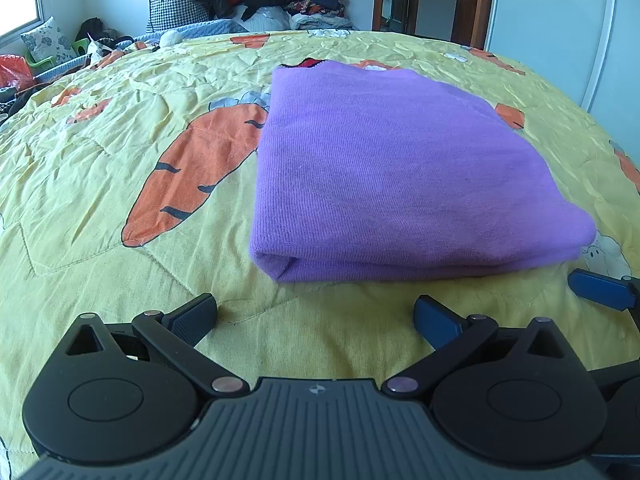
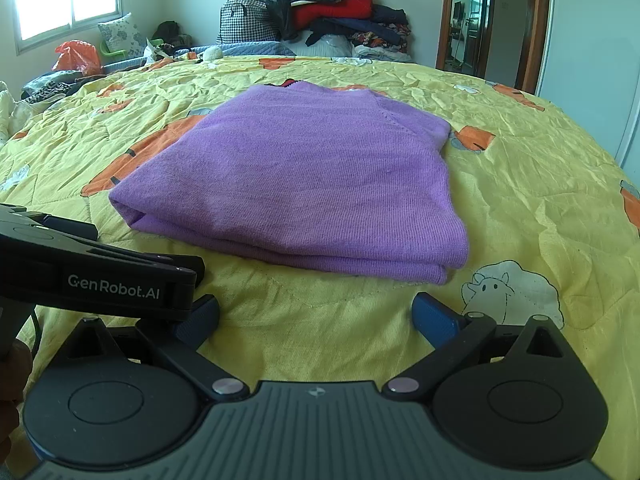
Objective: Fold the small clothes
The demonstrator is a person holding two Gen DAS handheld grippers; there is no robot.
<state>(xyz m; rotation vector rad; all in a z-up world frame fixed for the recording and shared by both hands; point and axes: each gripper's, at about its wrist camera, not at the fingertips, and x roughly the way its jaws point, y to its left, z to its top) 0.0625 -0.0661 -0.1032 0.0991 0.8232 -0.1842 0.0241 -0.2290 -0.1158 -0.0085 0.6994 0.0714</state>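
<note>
A purple knitted sweater (image 1: 392, 168) lies folded into a neat rectangle on the yellow carrot-print bedspread (image 1: 120, 128). It also shows in the right wrist view (image 2: 304, 176). My left gripper (image 1: 316, 314) is open and empty, just short of the sweater's near folded edge. My right gripper (image 2: 316, 314) is open and empty, just short of the sweater's near right corner. The left gripper's body (image 2: 100, 276) shows at the left of the right wrist view. A blue finger of the right gripper (image 1: 600, 288) shows at the right edge of the left wrist view.
A pile of clothes and a checked bag (image 2: 320, 12) stands at the far end of the bed. A pillow (image 2: 120, 34) and an orange bag (image 2: 78, 56) lie at the far left under a window. An open doorway (image 2: 472, 20) is at the back right.
</note>
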